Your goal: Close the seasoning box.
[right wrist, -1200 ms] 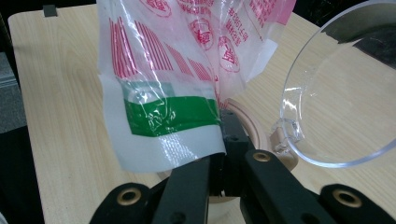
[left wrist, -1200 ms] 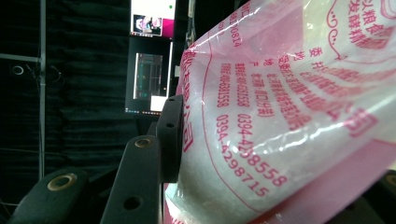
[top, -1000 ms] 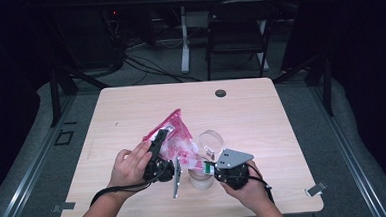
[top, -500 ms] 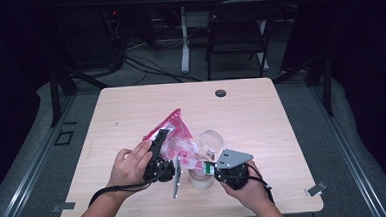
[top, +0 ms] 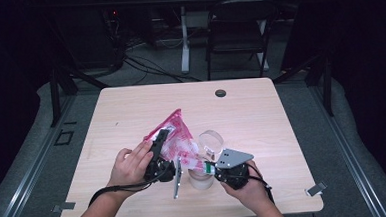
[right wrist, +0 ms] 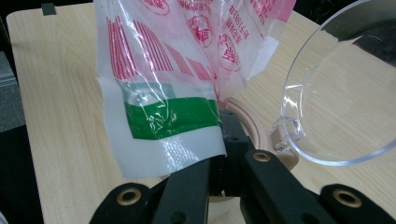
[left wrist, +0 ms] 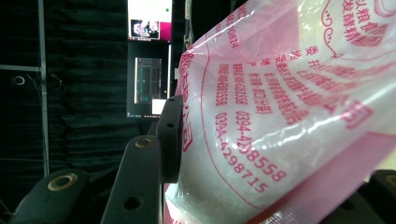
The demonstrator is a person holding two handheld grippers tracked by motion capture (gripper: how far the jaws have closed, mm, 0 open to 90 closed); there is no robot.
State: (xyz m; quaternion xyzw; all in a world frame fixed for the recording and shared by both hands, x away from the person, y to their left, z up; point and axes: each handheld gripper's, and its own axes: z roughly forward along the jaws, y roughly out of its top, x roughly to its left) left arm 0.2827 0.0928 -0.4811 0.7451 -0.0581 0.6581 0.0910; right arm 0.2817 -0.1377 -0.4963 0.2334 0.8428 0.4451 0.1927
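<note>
On the bench (top: 131, 111), a pink printed bag (top: 175, 134) is held up between both claws. The left claw (top: 159, 145) is clamped on its side; the right claw (right wrist: 224, 140) pinches its bottom edge above a clear-lidded jar (top: 206, 160).

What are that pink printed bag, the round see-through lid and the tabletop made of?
The bag looks like thin glossy plastic film: it creases, shines and lets light through. The lid seems to be clear rigid plastic, possibly glass, with a smooth reflective rim. The tabletop shows pale matte wood grain, perhaps laminate.
</note>
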